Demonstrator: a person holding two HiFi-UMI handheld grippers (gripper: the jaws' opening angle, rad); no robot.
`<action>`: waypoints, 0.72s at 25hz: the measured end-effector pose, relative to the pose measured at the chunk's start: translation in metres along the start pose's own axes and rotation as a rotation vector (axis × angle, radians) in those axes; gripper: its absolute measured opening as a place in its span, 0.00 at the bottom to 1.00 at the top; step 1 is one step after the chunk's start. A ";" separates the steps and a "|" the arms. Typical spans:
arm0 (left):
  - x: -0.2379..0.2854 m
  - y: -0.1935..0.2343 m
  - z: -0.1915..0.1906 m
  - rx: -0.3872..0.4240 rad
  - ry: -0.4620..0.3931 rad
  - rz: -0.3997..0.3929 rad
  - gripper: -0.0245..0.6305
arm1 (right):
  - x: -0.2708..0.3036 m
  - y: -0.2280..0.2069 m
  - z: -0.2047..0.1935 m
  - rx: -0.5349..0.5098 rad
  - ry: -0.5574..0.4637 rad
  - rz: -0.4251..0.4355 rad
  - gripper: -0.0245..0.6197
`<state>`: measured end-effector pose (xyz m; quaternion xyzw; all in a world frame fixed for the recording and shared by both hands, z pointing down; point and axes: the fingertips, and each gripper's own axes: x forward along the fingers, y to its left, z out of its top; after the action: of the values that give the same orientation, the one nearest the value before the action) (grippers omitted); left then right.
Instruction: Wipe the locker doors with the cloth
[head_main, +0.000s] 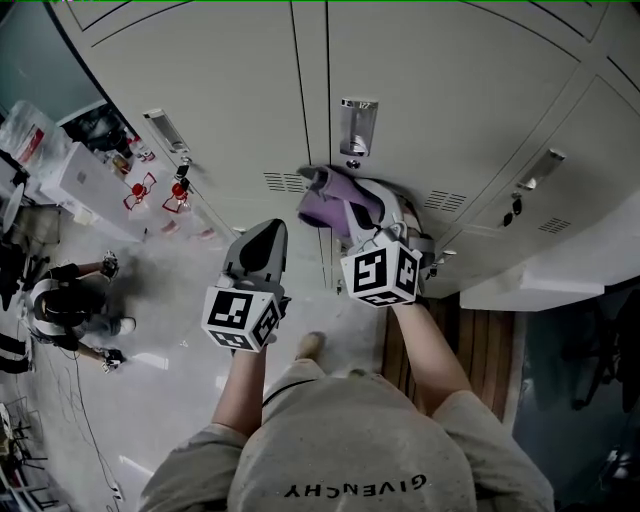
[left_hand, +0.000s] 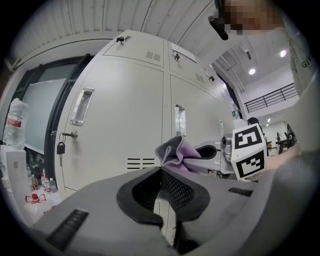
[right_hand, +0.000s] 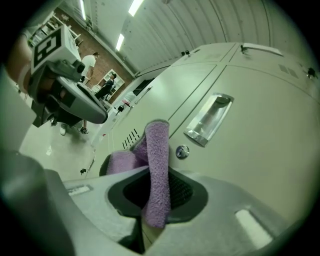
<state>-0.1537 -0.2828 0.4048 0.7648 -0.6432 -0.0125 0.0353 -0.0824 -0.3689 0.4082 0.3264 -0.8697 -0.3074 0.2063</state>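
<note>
A left gripper (head_main: 262, 242), jaws closed on nothing, hovers short of grey locker doors (head_main: 200, 90), while the right gripper (head_main: 355, 205) pinches a purple cloth (head_main: 320, 208) (a folded strip, lengthwise along the jaws, pointing doorward) just below a recessed handle (head_main: 357, 125).

The cloth (right_hand: 158, 150) has its lower end hidden between the 2 jaws of the right gripper (right_hand: 156, 194). The locker doors (head_main: 450, 90) run off the head view's top edge.

Pinches a purple cloth (right_hand: 158, 160) upright between the jaws of the right gripper (right_hand: 154, 196), close to a pale locker door (right_hand: 265, 160). Faces a recessed handle (right_hand: 209, 119) and round lock (right_hand: 182, 151) just past the cloth.
</note>
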 end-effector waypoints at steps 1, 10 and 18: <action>0.002 -0.002 0.000 0.001 -0.001 -0.006 0.04 | -0.002 -0.003 -0.002 0.006 0.004 -0.006 0.13; 0.018 -0.026 0.004 0.016 -0.002 -0.062 0.04 | -0.038 -0.044 -0.037 0.043 0.043 -0.103 0.13; 0.033 -0.052 0.006 0.026 -0.004 -0.119 0.04 | -0.076 -0.085 -0.078 0.067 0.112 -0.211 0.13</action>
<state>-0.0975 -0.3064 0.3957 0.8019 -0.5969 -0.0076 0.0231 0.0524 -0.3982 0.3959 0.4395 -0.8275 -0.2794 0.2099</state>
